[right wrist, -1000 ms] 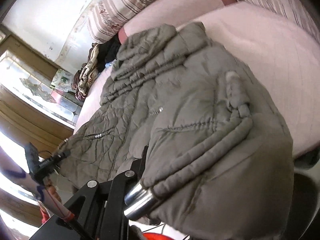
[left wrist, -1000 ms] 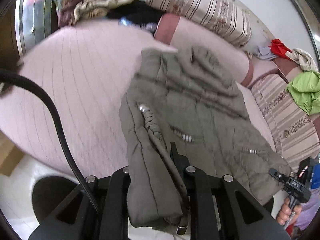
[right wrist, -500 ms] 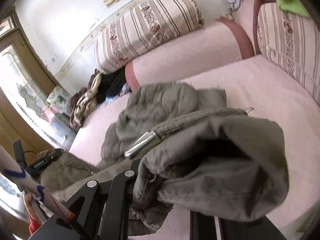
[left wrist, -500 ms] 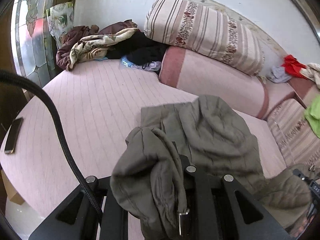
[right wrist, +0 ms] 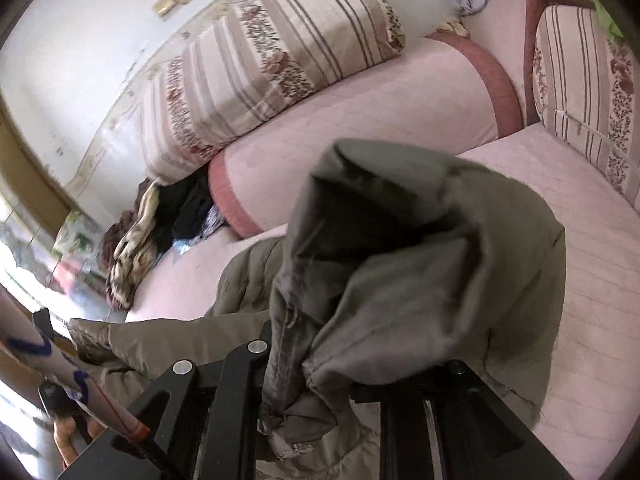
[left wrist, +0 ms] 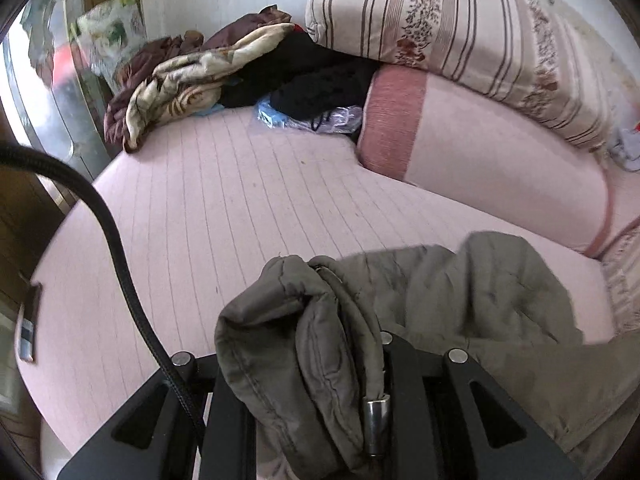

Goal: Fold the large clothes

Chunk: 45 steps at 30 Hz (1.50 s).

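An olive-grey padded jacket lies partly on the pink bed. Its near edge is bunched up and lifted off the cover. In the left wrist view my left gripper is shut on a thick fold of that edge, and a metal cord end dangles beside the right finger. In the right wrist view the jacket drapes in a big hump over my right gripper, which is shut on the cloth. The fabric hides the fingertips of both grippers.
A striped bolster rests on a pink bolster along the wall. A heap of clothes and a plastic bag fill the far corner. A phone lies at the bed's left edge. A striped cushion stands at the right.
Both grippers have swept forward and a little up over the bed, carrying the jacket's near edge. The jacket, spread flat before, now doubles over itself, and more bare bed shows.
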{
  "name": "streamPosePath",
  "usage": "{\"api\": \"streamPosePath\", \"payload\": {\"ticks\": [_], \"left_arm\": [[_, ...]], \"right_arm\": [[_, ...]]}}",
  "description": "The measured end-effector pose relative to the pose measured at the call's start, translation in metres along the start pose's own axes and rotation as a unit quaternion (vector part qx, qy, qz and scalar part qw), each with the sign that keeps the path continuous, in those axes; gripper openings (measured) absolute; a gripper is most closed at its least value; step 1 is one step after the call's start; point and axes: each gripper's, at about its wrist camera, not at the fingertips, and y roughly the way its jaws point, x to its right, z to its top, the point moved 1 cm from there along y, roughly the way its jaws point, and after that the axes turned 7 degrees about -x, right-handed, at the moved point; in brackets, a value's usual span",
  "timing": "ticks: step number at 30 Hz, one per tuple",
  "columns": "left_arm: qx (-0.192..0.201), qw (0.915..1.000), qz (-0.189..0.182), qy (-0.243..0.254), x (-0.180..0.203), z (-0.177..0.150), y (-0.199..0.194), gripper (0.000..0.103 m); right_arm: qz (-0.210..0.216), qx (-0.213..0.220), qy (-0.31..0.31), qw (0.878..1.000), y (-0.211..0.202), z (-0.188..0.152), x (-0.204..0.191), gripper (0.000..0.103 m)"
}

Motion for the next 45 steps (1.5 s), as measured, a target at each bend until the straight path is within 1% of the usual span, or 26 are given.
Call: {"api": "streamPosePath", "payload": {"ticks": [3,5,8,10,12,14,16,18,19,21,23,25,27,29,30,31,32,34,36,38,39,42,45], "left_arm": [[0.006,0.9994,0.034,0.01,0.015,0.016,0.02,0.019],[0.001,0.9981,0.059,0.017,0.026,0.022,0.039,0.02],[-0.008,0.9956,0.09,0.023,0.039,0.026,0.069,0.022],[-0.012,0.9942,0.103,0.026,0.043,0.027,0.081,0.023],[-0.011,0.9941,0.105,0.026,0.045,0.025,0.091,0.026],[-0.012,0.9944,0.102,0.026,0.043,0.022,0.1,0.029],[-0.015,0.9947,0.099,0.025,0.04,0.021,0.105,0.032],[-0.02,0.9963,0.081,0.019,0.033,0.022,0.1,0.034],[-0.02,0.9971,0.072,0.016,0.03,0.022,0.095,0.037],[-0.016,0.9986,0.049,0.007,0.022,0.023,0.081,0.044],[0.002,0.9997,0.023,-0.009,0.01,0.023,0.055,0.058],[0.025,0.9995,0.006,-0.021,-0.002,0.023,0.031,0.063],[0.04,0.9988,-0.014,-0.023,-0.012,0.023,0.009,0.065],[0.053,0.998,-0.023,-0.025,-0.022,0.021,-0.014,0.068],[0.061,0.9974,-0.027,-0.028,-0.028,0.017,-0.025,0.07],[0.066,0.9969,-0.03,-0.032,-0.032,0.012,-0.034,0.072],[0.069,0.9964,-0.032,-0.036,-0.037,0.005,-0.043,0.072],[0.073,0.9959,-0.037,-0.039,-0.043,-0.008,-0.055,0.072],[0.077,0.9954,-0.039,-0.041,-0.047,-0.026,-0.063,0.072],[0.08,0.9953,-0.039,-0.039,-0.048,-0.052,-0.066,0.073],[0.08,0.9953,-0.039,-0.039,-0.048,-0.06,-0.065,0.073],[0.07,0.9959,-0.043,-0.039,-0.044,-0.097,-0.052,0.073],[0.055,0.9966,-0.048,-0.037,-0.038,-0.118,-0.035,0.073]], "right_arm": [[-0.028,-0.002,0.028,0.999,0.022,0.022,0.007,0.021],[-0.041,-0.014,0.034,0.998,0.042,0.034,0.015,0.021],[-0.061,-0.035,0.043,0.997,0.074,0.042,0.026,0.021],[-0.074,-0.046,0.049,0.995,0.096,0.044,0.034,0.021],[-0.081,-0.051,0.061,0.993,0.11,0.043,0.042,0.021],[-0.087,-0.056,0.063,0.993,0.121,0.039,0.047,0.023],[-0.095,-0.057,0.046,0.993,0.127,0.035,0.047,0.024],[-0.101,-0.056,0.032,0.993,0.127,0.033,0.045,0.024],[-0.102,-0.057,0.028,0.993,0.126,0.033,0.043,0.025],[-0.091,-0.058,0.027,0.994,0.119,0.036,0.041,0.03],[-0.068,-0.047,0.033,0.996,0.105,0.038,0.038,0.043],[-0.049,-0.038,0.042,0.997,0.09,0.039,0.035,0.048],[-0.04,-0.03,0.047,0.998,0.076,0.037,0.031,0.054],[-0.038,-0.014,0.047,0.998,0.061,0.034,0.025,0.066],[-0.039,-0.008,0.046,0.998,0.055,0.032,0.022,0.07],[-0.045,0.002,0.042,0.998,0.048,0.031,0.017,0.078],[-0.055,0.01,0.039,0.998,0.042,0.03,0.013,0.084],[-0.087,0.038,0.023,0.995,0.026,0.026,0.0,0.087],[-0.095,0.041,0.003,0.995,0.016,0.021,-0.013,0.087],[-0.105,0.038,-0.023,0.994,0.014,0.012,-0.028,0.087],[-0.114,0.035,-0.043,0.992,0.016,0.005,-0.039,0.087],[-0.134,0.015,-0.094,0.986,0.034,-0.017,-0.062,0.087],[-0.158,0.0,-0.134,0.978,0.066,-0.033,-0.089,0.087]]}}
